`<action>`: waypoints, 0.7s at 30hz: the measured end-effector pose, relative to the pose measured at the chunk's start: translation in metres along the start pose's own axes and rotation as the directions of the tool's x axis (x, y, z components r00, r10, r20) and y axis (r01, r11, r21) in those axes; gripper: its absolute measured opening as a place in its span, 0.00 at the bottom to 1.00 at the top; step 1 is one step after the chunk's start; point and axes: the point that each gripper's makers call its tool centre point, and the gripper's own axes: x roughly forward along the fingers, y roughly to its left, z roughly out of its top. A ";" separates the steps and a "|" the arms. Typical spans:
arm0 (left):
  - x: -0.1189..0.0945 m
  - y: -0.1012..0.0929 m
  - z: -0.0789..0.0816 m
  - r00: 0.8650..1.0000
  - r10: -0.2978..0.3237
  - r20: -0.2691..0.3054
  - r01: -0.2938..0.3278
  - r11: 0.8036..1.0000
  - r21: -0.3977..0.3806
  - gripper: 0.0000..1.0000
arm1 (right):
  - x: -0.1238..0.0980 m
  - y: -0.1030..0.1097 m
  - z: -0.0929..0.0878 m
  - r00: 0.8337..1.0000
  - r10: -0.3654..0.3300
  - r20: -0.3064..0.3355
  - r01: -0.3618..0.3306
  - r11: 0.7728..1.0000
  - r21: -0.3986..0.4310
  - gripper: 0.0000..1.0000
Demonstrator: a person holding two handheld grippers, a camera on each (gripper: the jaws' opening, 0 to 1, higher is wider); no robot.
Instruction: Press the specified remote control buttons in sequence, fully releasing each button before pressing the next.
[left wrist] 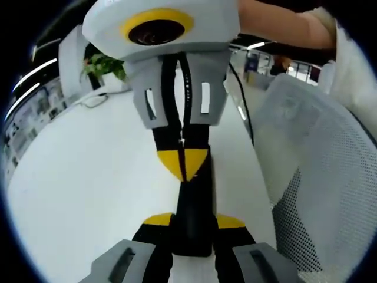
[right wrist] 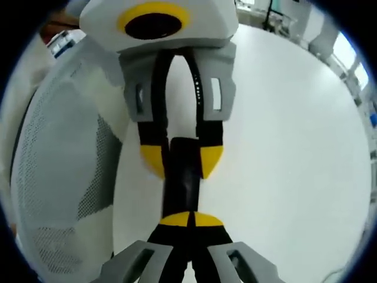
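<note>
In the left gripper view a black remote control (left wrist: 197, 197) stands between my left gripper's (left wrist: 193, 221) yellow-tipped jaws, which are shut on its sides. My right gripper (left wrist: 182, 164) comes down from above, shut, with its joined yellow tips resting on the remote's far end. The right gripper view has the same from the other side: my right gripper (right wrist: 191, 220) is shut with its tips against the remote (right wrist: 184, 177). The left gripper (right wrist: 181, 158) clamps the remote from the far side. The buttons are hidden.
A white table (left wrist: 88, 177) (right wrist: 283, 147) lies under both grippers. A grey mesh chair (left wrist: 330, 177) (right wrist: 59, 153) stands at the table's edge. A green plant (left wrist: 103, 63) is at the far end. A person's arm (left wrist: 283, 23) reaches in.
</note>
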 end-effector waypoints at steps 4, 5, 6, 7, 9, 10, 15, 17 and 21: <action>0.000 0.000 0.000 1.000 0.001 0.000 -0.001 1.000 0.000 0.24 | -0.001 0.001 0.000 1.000 -0.011 0.002 0.011 1.000 -0.008 0.00; 0.000 0.000 0.000 1.000 0.002 0.000 -0.002 1.000 0.001 0.24 | -0.001 0.001 0.000 1.000 -0.013 0.004 0.013 1.000 -0.007 0.00; 0.000 0.000 0.000 1.000 0.002 -0.001 -0.002 1.000 0.002 0.24 | -0.003 0.001 0.000 1.000 -0.011 0.009 0.011 1.000 -0.004 0.00; 0.000 0.000 0.000 1.000 0.003 -0.001 -0.003 1.000 0.002 0.24 | -0.004 0.001 0.001 1.000 -0.012 0.017 0.012 1.000 -0.001 0.00; 0.000 0.000 0.000 1.000 0.003 -0.001 -0.003 1.000 0.002 0.24 | -0.008 0.000 0.002 0.999 -0.019 0.033 0.019 1.000 0.005 0.00; 0.000 0.000 0.000 1.000 0.004 -0.001 -0.004 1.000 0.002 0.24 | -0.010 0.000 0.003 0.999 -0.022 0.037 0.021 1.000 0.005 0.00; -0.001 -0.002 0.001 1.000 0.004 -0.003 -0.004 1.000 0.004 0.24 | -0.016 0.002 0.006 0.999 -0.029 0.043 0.030 1.000 -0.006 0.00; -0.001 -0.002 0.001 1.000 0.004 -0.004 -0.004 1.000 0.005 0.24 | -0.017 0.003 0.006 0.999 -0.029 0.044 0.029 1.000 -0.011 0.00; -0.001 -0.002 0.001 1.000 0.003 0.000 -0.003 1.000 0.001 0.24 | -0.016 0.005 0.006 0.999 -0.028 0.038 0.029 0.999 -0.019 0.00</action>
